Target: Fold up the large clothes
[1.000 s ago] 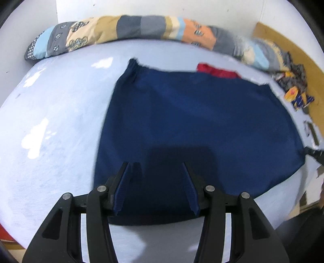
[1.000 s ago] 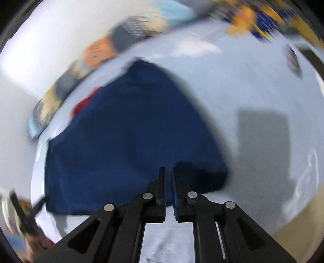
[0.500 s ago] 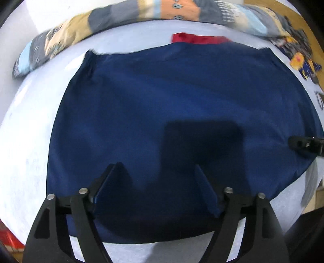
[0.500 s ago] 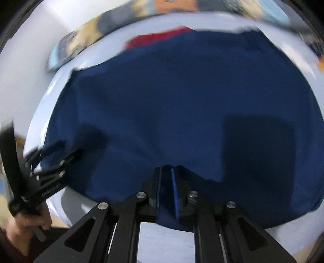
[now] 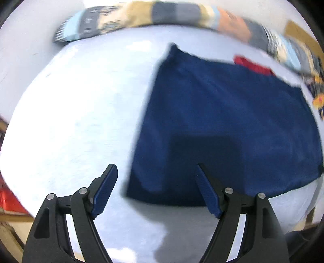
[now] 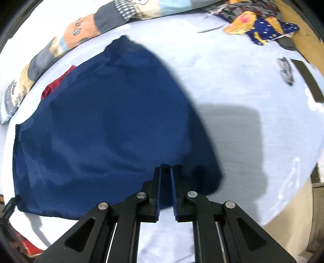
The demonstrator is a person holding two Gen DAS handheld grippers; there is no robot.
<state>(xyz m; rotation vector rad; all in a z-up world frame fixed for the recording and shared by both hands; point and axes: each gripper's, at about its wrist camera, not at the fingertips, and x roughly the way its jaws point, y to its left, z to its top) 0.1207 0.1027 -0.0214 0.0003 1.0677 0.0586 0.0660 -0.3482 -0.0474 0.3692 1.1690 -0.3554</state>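
Observation:
A navy blue garment lies flat on the pale bed sheet; it also shows in the right wrist view. A red piece of cloth peeks out at its far edge, also seen in the right wrist view. My left gripper is open and empty, above the garment's near left corner. My right gripper has its jaws nearly closed with a narrow gap, above the garment's near right edge; I cannot tell if cloth is pinched.
A long patchwork bolster lies along the far edge of the bed, also in the right wrist view. A pile of patterned cloth sits at the far right. A dark strip lies near the right edge.
Both views swung outward: the left gripper moved left to the garment's near left corner, the right gripper moved right to its near right edge. The left jaws stayed open.

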